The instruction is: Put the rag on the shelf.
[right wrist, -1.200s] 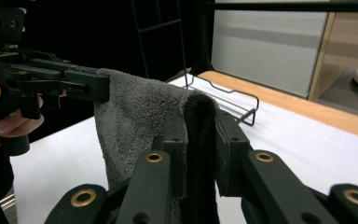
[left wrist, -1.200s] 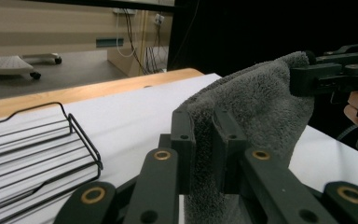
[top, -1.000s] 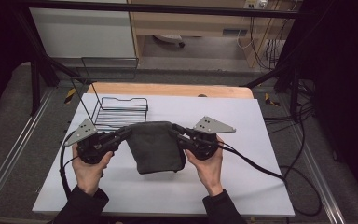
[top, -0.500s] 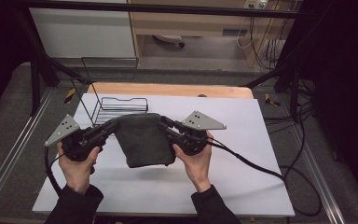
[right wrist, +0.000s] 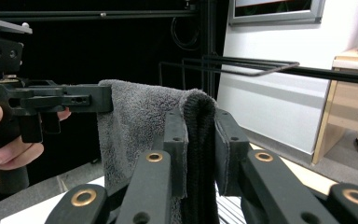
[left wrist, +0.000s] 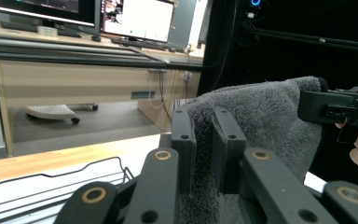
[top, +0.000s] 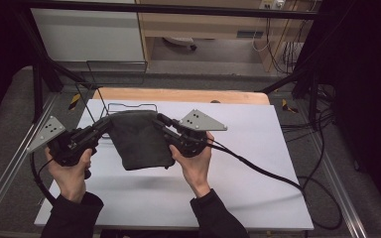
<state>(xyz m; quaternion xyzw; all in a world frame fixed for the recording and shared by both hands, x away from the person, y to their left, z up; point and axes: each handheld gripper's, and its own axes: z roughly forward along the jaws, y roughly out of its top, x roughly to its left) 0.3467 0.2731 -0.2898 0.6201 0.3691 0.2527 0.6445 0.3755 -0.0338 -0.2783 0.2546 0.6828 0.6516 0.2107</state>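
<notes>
I hold a folded grey towel (top: 141, 141) between both grippers, lifted clear above the white table (top: 258, 183). The left gripper (top: 105, 125) has its jaws closed down to the cloth thickness on the towel's upper corner at 9 o'clock; the left gripper view shows the pile pinched between the two black jaws. The right gripper (top: 161, 121) grips the opposite upper corner at 3 o'clock, jaws likewise narrowed onto a thick folded edge, as the right gripper view confirms.

Key relation: the towel's held top edge runs 9-to-3 o'clock between the two grippers, and the body hangs from that edge toward 6 o'clock, toward me. Both hands are equally close to the load; neither can let go without the cloth swinging to the other side.

The wire rack (top: 129, 106) stands just beyond the towel at 12 o'clock, its near rim close behind the held edge. I judge any forward travel must first clear that rim. The wooden board (top: 238, 96) lies farther out at 12 o'clock.

Open room: the table is bare toward 6 o'clock beneath the hanging cloth and wide open toward 3 o'clock. Toward 9 o'clock the table edge is near the left hand (top: 72, 171). The right gripper's cable (top: 258, 166) trails across the surface toward 4 o'clock.
</notes>
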